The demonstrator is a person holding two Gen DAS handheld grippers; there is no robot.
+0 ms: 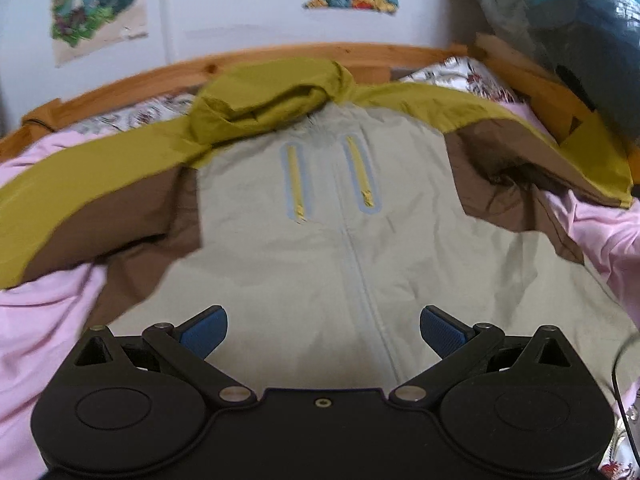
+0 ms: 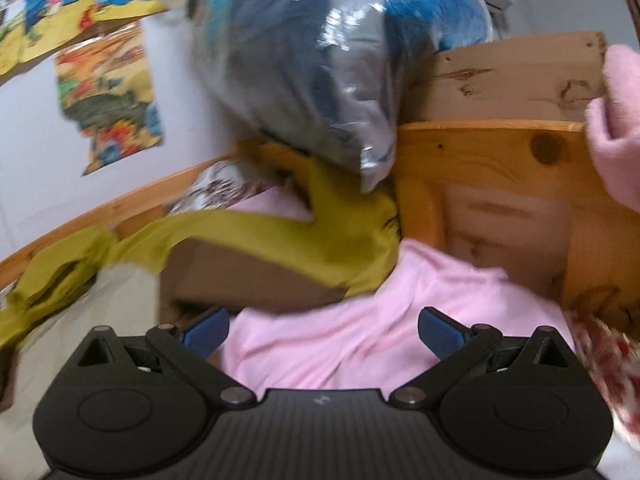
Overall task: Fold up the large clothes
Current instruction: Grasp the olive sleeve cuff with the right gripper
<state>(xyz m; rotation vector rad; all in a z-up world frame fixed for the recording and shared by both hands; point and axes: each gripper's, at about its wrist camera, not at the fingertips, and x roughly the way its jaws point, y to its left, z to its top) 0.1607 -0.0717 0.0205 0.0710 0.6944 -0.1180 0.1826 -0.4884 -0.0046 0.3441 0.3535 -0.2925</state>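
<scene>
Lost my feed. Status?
Left gripper open, empty, over jacket. Right gripper open over pink sheet. Jacket flat, unfolded. Plastic bag on right sleeve.

The jacket [image 1: 320,220] lies spread on the sheet [image 1: 48,320] (hood [image 1: 264,96] toward the headboard [image 1: 120,80]).

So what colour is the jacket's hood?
Mustard yellow-green; the hood shows best in the left wrist view.

Right gripper [image 2: 323,334], jaws spread wide with nothing between them, above a pink sheet [image 2: 360,320]. To its left lies the jacket's [image 2: 240,276] olive and brown sleeve, reaching toward the wooden bed frame [image 2: 480,152]. A plastic-wrapped blue bundle [image 2: 320,72] rests above; posters [image 2: 108,92] hang on the wall.
</scene>
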